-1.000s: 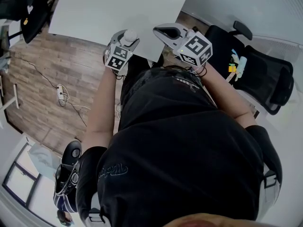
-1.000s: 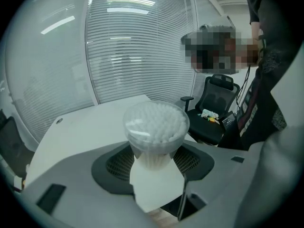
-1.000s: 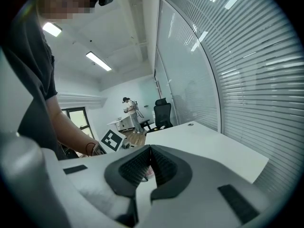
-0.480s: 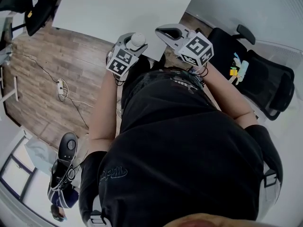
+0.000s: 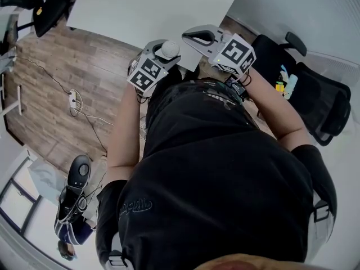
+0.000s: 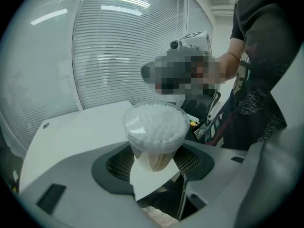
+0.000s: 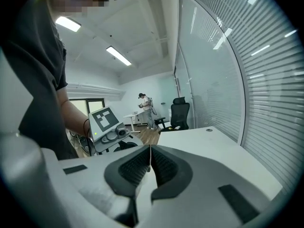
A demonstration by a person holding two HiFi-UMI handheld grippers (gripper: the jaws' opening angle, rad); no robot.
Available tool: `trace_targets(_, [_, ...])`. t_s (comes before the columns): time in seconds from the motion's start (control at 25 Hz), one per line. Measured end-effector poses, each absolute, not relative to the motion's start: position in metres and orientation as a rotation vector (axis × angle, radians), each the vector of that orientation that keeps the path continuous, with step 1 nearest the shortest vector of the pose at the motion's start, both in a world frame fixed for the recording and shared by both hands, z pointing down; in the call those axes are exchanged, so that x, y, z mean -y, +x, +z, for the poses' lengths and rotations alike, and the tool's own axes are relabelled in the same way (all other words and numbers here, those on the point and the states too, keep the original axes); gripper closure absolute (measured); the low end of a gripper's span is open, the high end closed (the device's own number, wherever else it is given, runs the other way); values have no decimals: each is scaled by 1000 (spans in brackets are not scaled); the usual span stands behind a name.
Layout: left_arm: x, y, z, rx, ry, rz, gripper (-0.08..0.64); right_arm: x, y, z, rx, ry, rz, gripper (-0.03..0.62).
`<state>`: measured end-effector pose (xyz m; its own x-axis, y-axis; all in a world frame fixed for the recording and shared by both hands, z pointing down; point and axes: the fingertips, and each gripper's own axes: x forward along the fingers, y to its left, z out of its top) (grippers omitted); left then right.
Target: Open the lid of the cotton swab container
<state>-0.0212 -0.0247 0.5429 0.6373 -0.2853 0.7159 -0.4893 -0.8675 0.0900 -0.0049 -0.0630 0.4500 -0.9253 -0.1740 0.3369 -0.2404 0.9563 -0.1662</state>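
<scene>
1. Far left of the head view, a wood floor [image 5: 62, 94] is showing, with a white power strip [image 5: 72, 101] and its cable lying on it.
2. The left gripper [image 5: 154, 61] is hanging in front of the person's torso at the near edge of the white surface [image 5: 140, 10]. Its marker cube is facing the camera.
3. Left jaws are clamping the cotton swab container [image 5: 169, 49], so it is held off the surface, not resting on it.
4. In the left gripper view the left gripper [image 6: 154, 160] is gripping the cotton swab container [image 6: 156, 127] low on its body, with the pads pressing on both sides. White swab heads are packing the clear top, and the lid is looking still on. The surface [image 6: 80, 127] and window blinds [image 6: 123, 46] are sitting behind.
5. The right gripper [image 5: 197, 36] is hovering just right of the container, apart from it.
6. In the right gripper view the right gripper [image 7: 150, 163] is showing its jaws pressed together with nothing between them. The left gripper [image 7: 107, 125] is showing at left.
7. A black office chair [image 5: 315, 100] is standing at far right.
</scene>
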Motion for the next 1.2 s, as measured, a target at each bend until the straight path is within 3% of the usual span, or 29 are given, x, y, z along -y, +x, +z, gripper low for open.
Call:
trace_targets(0.52, [7, -26, 529, 615, 2582, 1029, 295, 33, -34, 419, 2884, 108, 130, 563])
trace_targets(0.76, [5, -30, 519, 600, 2585, 1019, 295, 22, -42, 420, 2857, 37, 151, 492])
trace_targets(0.92, [6, -30, 516, 597, 2585, 1035, 295, 10, -46, 427, 2827, -39, 177, 392])
trace_targets(1.2, [5, -29, 512, 581, 2583, 1060, 295, -1, -49, 432, 2789, -65, 142, 343])
